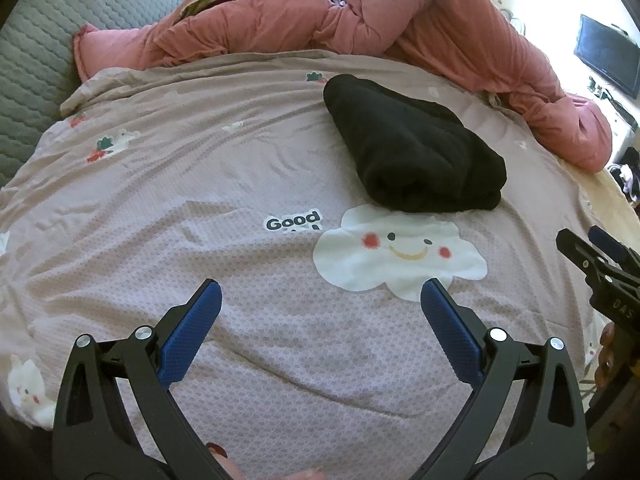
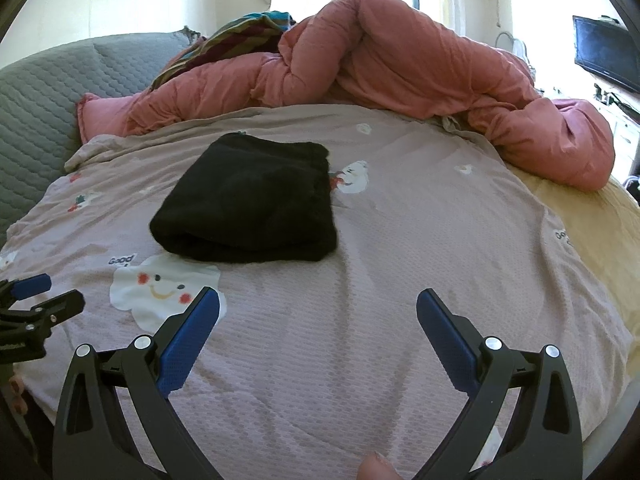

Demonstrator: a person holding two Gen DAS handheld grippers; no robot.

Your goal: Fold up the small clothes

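Note:
A black garment (image 1: pixel 412 148) lies folded into a thick bundle on the pale pink bedspread (image 1: pixel 200 184); it also shows in the right wrist view (image 2: pixel 248 204). My left gripper (image 1: pixel 320 292) is open and empty, held above the bedspread well short of the garment. My right gripper (image 2: pixel 318 300) is open and empty too, to the right of the garment and nearer than it. The right gripper shows at the right edge of the left wrist view (image 1: pixel 596 256). The left gripper shows at the left edge of the right wrist view (image 2: pixel 36 296).
A bunched pink duvet (image 2: pixel 400 64) runs along the far side of the bed. A grey quilted headboard (image 1: pixel 44 56) stands at the left. A striped cloth (image 2: pixel 244 32) lies behind the duvet. A dark screen (image 2: pixel 608 52) is at the far right. A white cloud print (image 1: pixel 400 256) marks the bedspread.

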